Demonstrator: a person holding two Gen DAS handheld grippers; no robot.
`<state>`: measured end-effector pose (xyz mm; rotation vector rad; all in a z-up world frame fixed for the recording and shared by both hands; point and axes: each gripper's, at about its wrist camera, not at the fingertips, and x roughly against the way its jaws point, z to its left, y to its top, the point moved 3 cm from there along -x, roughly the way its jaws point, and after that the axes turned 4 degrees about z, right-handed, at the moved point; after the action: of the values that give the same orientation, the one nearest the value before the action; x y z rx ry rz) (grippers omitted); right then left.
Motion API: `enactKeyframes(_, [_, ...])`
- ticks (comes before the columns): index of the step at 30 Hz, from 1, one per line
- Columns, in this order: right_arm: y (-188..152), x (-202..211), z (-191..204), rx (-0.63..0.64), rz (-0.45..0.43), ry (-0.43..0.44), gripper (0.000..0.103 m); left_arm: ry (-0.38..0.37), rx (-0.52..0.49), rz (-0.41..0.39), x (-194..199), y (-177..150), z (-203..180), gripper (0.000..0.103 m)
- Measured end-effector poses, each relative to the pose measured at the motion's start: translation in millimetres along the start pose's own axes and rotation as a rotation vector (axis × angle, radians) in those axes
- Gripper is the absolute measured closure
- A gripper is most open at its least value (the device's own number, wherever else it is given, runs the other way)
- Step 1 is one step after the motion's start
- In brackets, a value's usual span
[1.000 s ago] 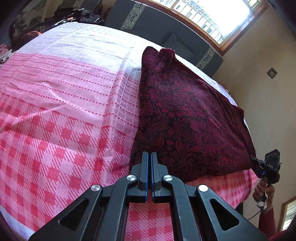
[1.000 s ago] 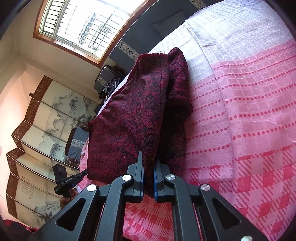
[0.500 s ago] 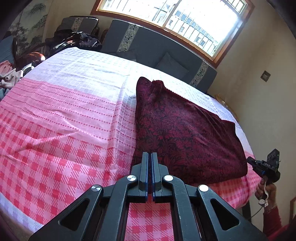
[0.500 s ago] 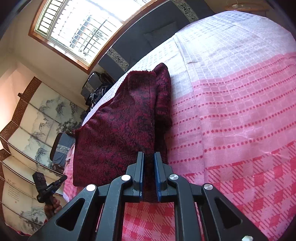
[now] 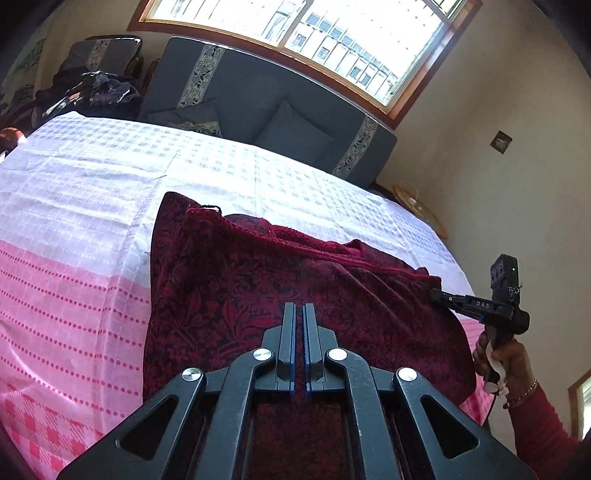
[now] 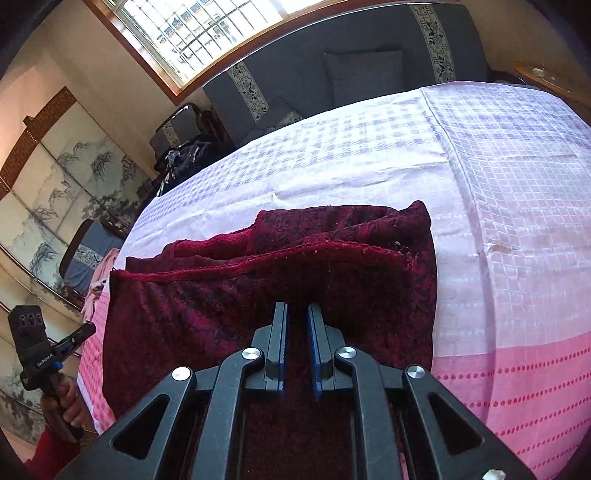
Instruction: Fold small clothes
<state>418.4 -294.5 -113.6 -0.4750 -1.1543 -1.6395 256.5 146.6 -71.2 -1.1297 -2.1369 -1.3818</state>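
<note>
The cloth [image 5: 295, 288] lies half-folded on the bed [image 5: 92, 206]. My left gripper [image 5: 299, 314] and right gripper [image 6: 297, 314] each pinch a near corner, lifting that edge to carry it over.

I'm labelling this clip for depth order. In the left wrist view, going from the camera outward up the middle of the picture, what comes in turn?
Left hand-held gripper → dark red patterned cloth → pink and white checked bedspread → grey sofa → window.
</note>
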Motion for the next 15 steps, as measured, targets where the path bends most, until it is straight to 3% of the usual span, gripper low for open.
enactKeyframes(3, [5,-7,-5,-0.056,-0.010,0.040,0.092,0.033,0.007,-0.008,-25,20,12,0.099])
enactKeyframes(5, [3,-10,-4,-0.062,-0.012,0.036,0.092,0.123,0.060,0.001,-41,26,33,0.099])
enactKeyframes(8, [1,-13,-8,-0.069,-0.009,0.031,0.095,0.083,0.252,0.020,-55,18,73,0.099])
enactKeyframes(10, [0,-15,-12,-0.078,-0.009,0.042,0.097,0.054,0.321,0.005,-58,10,89,0.099])
enactKeyframes(11, [-1,-16,-14,-0.083,-0.008,0.039,0.100,0.061,0.312,-0.007,-57,8,90,0.099])
enactKeyframes(15, [-4,-21,-19,-0.086,-0.022,0.046,0.103,0.222,0.116,-0.022,-62,4,63,0.099])
